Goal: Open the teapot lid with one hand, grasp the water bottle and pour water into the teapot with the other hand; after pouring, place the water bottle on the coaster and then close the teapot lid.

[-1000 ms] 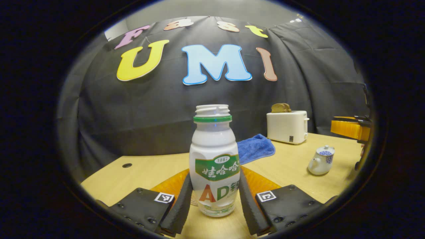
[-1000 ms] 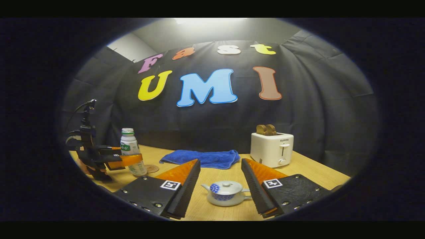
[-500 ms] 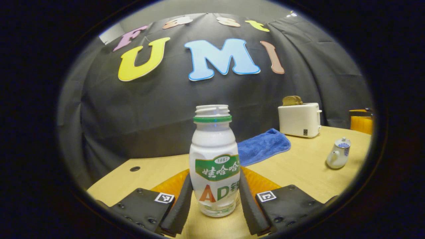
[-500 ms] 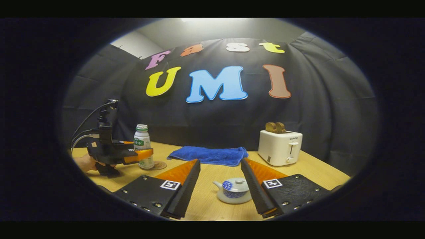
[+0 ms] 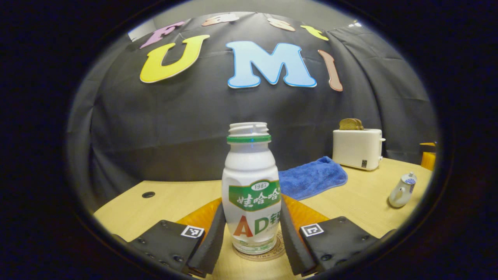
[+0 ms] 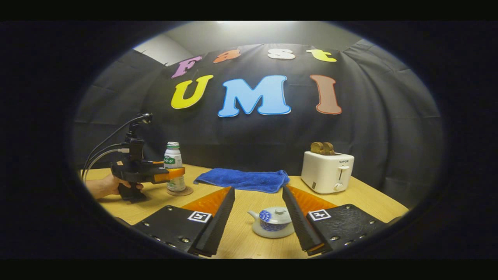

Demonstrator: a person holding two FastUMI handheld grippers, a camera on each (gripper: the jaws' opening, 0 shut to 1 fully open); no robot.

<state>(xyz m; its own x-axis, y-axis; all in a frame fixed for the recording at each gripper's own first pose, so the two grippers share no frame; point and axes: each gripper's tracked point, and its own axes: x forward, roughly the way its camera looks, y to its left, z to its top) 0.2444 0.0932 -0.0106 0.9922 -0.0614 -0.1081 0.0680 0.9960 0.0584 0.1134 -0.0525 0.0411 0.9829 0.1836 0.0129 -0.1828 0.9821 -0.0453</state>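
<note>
Standing on the round coaster [image 5: 260, 253], the water bottle [image 5: 251, 190] sat between the fingers of the left gripper [image 5: 251, 237], which pressed on its lower body from 9 and 3 o'clock, so that gripper was closed on the bottle. The bottle was uncapped, its threaded mouth bare above a green collar; its white wall hid how much liquid remained. It looked like light, thin plastic, smooth and slightly yielding, so the waisted lower body was probably the safest place to hold it. In the right gripper view the same bottle [image 6: 174, 166] stood on the coaster [image 6: 179, 191] at 9 o'clock, far off on the table [image 6: 369, 202].

The right gripper [image 6: 258, 217] hung with its fingers spread wide, nothing between them. The teapot [image 6: 273, 222] stood just ahead, its lid [image 6: 278, 215] seated. It looked like glazed ceramic, hard, slippery and breakable; the small knob on top was the likely hold. Whether water was inside could not be told.
</note>
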